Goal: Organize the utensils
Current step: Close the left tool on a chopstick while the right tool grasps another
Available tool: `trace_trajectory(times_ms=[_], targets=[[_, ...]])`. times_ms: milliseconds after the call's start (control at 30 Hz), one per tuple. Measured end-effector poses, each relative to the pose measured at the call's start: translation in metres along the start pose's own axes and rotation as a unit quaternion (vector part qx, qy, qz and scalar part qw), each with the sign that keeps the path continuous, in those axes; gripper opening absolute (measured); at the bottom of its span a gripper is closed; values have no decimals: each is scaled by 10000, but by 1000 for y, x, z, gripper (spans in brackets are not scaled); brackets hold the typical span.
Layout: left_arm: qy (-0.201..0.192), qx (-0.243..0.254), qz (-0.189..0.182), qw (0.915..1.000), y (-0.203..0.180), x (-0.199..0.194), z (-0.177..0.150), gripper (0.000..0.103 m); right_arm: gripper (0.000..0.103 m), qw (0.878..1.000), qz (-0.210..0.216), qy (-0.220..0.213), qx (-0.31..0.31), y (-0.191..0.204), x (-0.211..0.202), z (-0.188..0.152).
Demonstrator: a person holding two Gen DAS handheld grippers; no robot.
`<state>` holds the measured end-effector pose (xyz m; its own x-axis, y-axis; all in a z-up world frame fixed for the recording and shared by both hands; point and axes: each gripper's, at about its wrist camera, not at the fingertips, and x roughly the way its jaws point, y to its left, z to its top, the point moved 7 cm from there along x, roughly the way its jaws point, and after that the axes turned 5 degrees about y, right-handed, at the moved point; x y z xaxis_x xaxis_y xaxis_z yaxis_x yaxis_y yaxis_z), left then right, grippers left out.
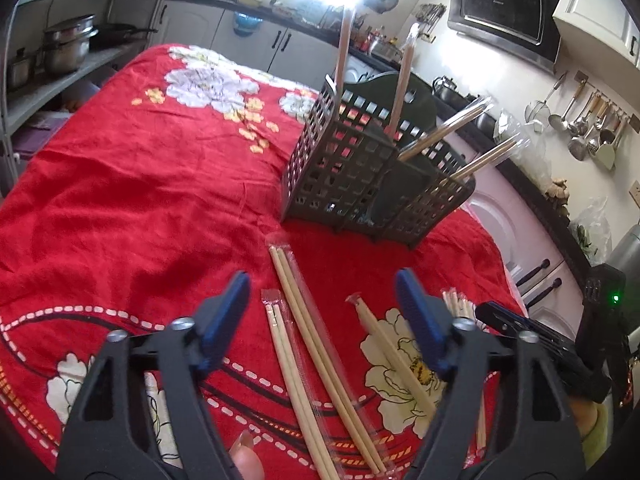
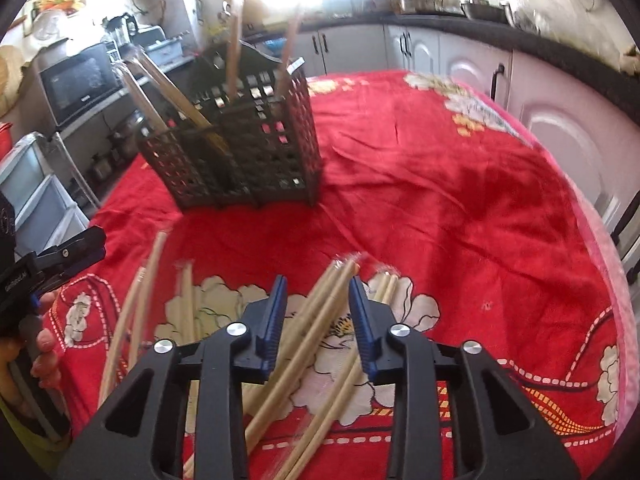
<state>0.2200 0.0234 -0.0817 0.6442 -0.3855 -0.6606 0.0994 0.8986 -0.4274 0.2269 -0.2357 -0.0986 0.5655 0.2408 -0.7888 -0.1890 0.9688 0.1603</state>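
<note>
Your right gripper (image 2: pixel 318 296) straddled a wrapped chopstick pair (image 2: pixel 320 312), jaws spread; your left gripper (image 1: pixel 322 308) gaped empty; pinching, then the caddy (image 2: pixel 240 152), seemed next.

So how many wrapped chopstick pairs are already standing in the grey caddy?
4. In the left wrist view, two stand upright at the back of the caddy: and. Two lean out to its right: and. Shorter items inside may be hidden.
</note>
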Motion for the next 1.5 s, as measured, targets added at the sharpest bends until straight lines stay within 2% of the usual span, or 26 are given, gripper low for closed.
trace_trajectory(times_ms=[100, 367, 567, 733, 967, 1167, 1233, 1300, 1500], targets=[[118, -33, 11, 9999, 3, 7, -1, 46, 26, 9998, -57, 170, 46, -4, 12, -1], [372, -167, 113, 9991, 14, 24, 0, 45, 24, 9981, -201, 537, 206, -13, 40, 2], [599, -419, 78, 9973, 26, 42, 7, 45, 24, 9964, 70, 644, 550, -23, 51, 9], [804, -567, 70, 9951, 31, 58, 13, 45, 17, 9945, 288, 699, 731, -29, 57, 15], [893, -509, 115, 9946, 28, 74, 22, 44, 14, 9877, 764, 657, 1196, -41, 53, 20], [916, -529, 200, 9942, 30, 80, 26, 30, 14, 9847, 1084, 454, 1284, -43, 42, 31], [924, -544, 236, 9940, 32, 81, 27, 18, 13, 9848, 1145, 360, 1253, -42, 36, 36], [924, -581, 266, 9937, 37, 82, 27, 13, 12, 9858, 1179, 262, 1169, -40, 30, 41], [790, -616, 157, 9948, 35, 70, 28, 4, 12, 9873, 1244, 0, 986, -30, 12, 47]])
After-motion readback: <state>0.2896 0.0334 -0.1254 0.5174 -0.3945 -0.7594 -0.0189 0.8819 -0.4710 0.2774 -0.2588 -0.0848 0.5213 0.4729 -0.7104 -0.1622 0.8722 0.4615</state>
